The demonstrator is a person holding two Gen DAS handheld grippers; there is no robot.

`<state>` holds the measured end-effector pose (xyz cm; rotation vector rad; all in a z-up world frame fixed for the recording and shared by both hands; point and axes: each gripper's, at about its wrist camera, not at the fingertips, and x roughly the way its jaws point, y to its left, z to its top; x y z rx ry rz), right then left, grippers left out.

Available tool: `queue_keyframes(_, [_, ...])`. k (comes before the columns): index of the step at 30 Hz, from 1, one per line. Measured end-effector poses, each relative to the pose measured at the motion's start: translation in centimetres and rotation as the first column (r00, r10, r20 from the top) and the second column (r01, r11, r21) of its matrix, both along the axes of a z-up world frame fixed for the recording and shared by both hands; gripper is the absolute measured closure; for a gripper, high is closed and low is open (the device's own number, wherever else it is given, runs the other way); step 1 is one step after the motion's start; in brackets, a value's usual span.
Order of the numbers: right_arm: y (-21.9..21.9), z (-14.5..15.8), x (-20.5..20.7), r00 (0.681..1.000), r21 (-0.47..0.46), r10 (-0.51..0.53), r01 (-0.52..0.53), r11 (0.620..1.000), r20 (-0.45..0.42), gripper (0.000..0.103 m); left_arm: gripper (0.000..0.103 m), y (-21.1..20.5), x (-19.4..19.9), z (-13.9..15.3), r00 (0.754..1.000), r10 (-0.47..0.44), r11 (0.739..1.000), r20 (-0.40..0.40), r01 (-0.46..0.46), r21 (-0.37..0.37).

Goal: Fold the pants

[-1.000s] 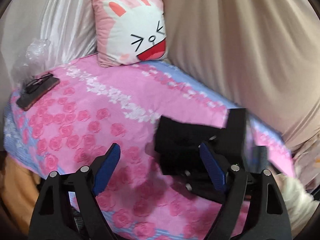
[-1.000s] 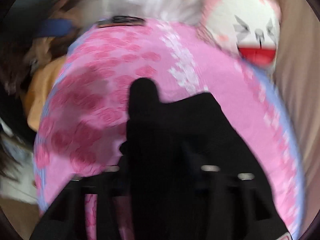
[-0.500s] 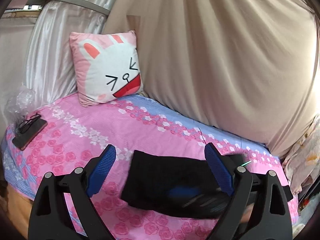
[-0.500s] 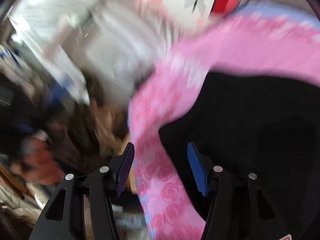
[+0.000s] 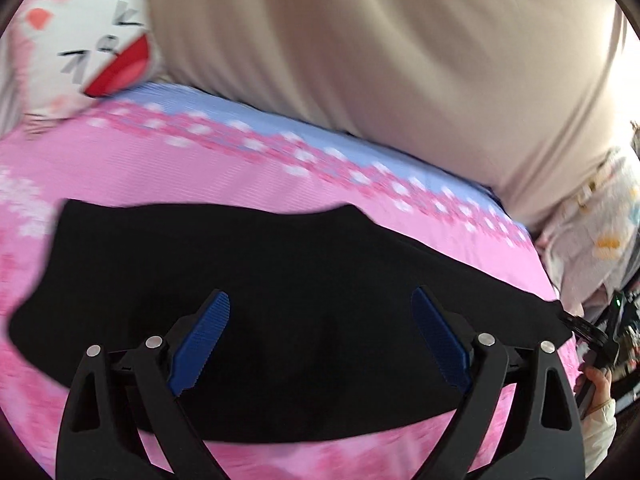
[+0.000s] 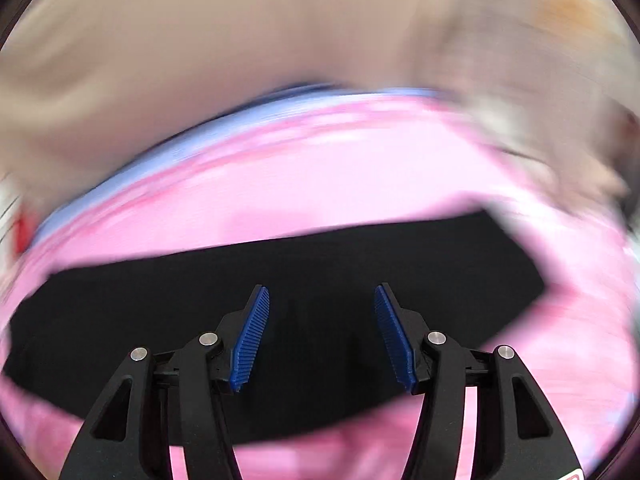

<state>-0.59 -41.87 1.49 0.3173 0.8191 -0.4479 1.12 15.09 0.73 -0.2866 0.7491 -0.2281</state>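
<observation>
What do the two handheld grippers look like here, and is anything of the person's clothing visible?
Both the left gripper and the right gripper have black plastic frames with triangular cut-outs, silver pivot bolts and ribbed blue pads. At the left view's right edge, a hand shows a pale cuff.

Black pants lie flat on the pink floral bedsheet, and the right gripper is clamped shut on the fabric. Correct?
Not quite. The right gripper is open, nothing pinched between its blue pads, as the right wrist view shows. The black pants do lie on the pink floral bedsheet.
</observation>
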Motion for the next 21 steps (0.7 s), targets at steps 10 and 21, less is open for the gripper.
queue_keyframes(10, [-13.4,-3.7,-2.5,0.999,0.149,-0.048,0.05,0.987,-0.02,0.023,0.007,-13.9,3.9,-1.0,0.995,-0.088,0.986,-0.056,0.095,0.138])
queue_keyframes(21, [-8.4,3.2,-2.5,0.953,0.241,0.147,-0.213,0.947,0.263,0.085,0.006,-22.9,2.3,-0.9,0.991,-0.077,0.79,0.106,-0.004,0.613])
